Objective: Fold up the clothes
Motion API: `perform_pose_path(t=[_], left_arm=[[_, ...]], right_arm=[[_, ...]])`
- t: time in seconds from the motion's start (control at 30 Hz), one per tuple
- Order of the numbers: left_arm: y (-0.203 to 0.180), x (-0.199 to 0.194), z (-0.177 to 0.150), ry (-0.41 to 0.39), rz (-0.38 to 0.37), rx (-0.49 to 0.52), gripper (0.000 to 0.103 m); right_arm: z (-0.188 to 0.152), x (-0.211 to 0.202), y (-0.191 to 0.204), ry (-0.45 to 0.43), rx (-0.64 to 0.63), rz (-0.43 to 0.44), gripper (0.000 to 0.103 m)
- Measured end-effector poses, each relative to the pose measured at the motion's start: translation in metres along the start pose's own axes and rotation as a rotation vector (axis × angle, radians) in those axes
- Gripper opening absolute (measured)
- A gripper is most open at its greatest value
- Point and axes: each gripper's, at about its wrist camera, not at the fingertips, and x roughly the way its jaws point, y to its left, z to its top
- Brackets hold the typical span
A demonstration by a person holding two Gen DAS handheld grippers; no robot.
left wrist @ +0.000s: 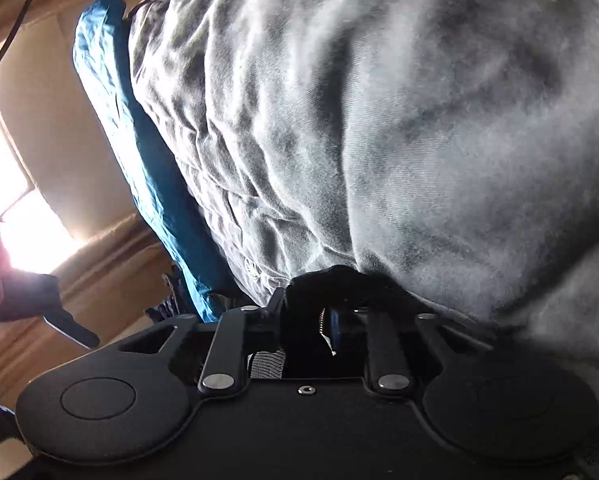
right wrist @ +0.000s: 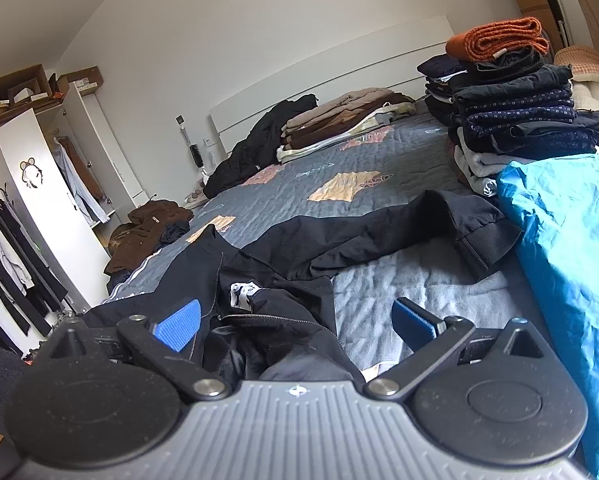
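Black jacket (right wrist: 283, 264) shows only by right fingers (right wrist: 179, 322), spread apart.

The black jacket (right wrist: 283, 248) is thin, smooth synthetic cloth with a faint sheen, a ribbed knit cuff and a metal zip. The bed cover (right wrist: 299, 184) is quilted matt cloth. The blue garment (right wrist: 567, 240) looks crinkly and slightly glossy. The orange blanket (right wrist: 495, 38) is coarse and woolly. The right gripper (right wrist: 297, 320) is matt black plastic with rough blue pads (right wrist: 179, 324); the left gripper (left wrist: 327, 300) is matt black too, under soft, brushed grey fabric (left wrist: 379, 120).
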Motion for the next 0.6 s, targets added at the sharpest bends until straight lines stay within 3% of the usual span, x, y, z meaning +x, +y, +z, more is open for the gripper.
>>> perform_pose_path(t=[0.1, 0.27, 0.6], left_arm=[[0.022, 0.001, -0.004, 0.026, -0.052, -0.182, 0.009], [0.071, -0.002, -0.022, 0.067, -0.122, -0.575, 0.007], [0.143, -0.023, -0.084, 0.120, -0.160, -1.372, 0.006]], right_arm=[[0.000, -0.001, 0.000, 0.000, 0.000, 0.002, 0.102], [0.001, -0.002, 0.000, -0.006, 0.003, 0.004, 0.102], [0.002, -0.004, 0.003, -0.022, 0.009, 0.019, 0.102]])
